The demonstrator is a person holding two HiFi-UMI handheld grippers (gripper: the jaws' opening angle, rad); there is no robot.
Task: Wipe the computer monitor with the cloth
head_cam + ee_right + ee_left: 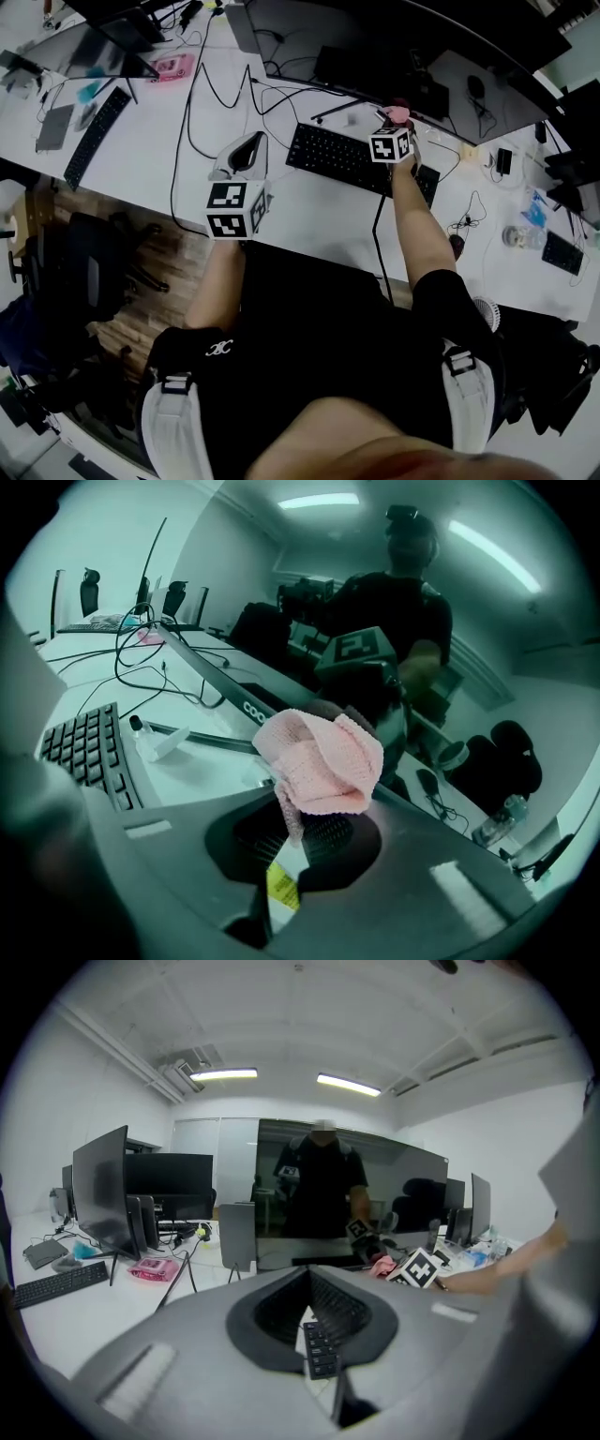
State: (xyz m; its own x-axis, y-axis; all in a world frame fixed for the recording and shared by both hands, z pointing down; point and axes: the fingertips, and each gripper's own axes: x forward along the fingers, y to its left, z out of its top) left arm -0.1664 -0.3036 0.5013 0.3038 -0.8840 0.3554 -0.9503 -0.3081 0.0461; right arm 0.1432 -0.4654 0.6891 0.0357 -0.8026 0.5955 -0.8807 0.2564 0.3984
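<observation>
The wide curved monitor stands dark along the desk's far side. My right gripper is up at its lower edge, shut on a bunched pink cloth. In the right gripper view the cloth sticks out of the jaws of my right gripper, right beside the monitor's bottom bezel. My left gripper hovers over the desk left of the black keyboard, shut with nothing in it. In the left gripper view, my left gripper faces the monitor, and the cloth shows ahead.
A second monitor and keyboard occupy the desk's left part, with a pink object and black cables. A small bottle lies under the screen. An office chair stands at my left; a mouse sits right.
</observation>
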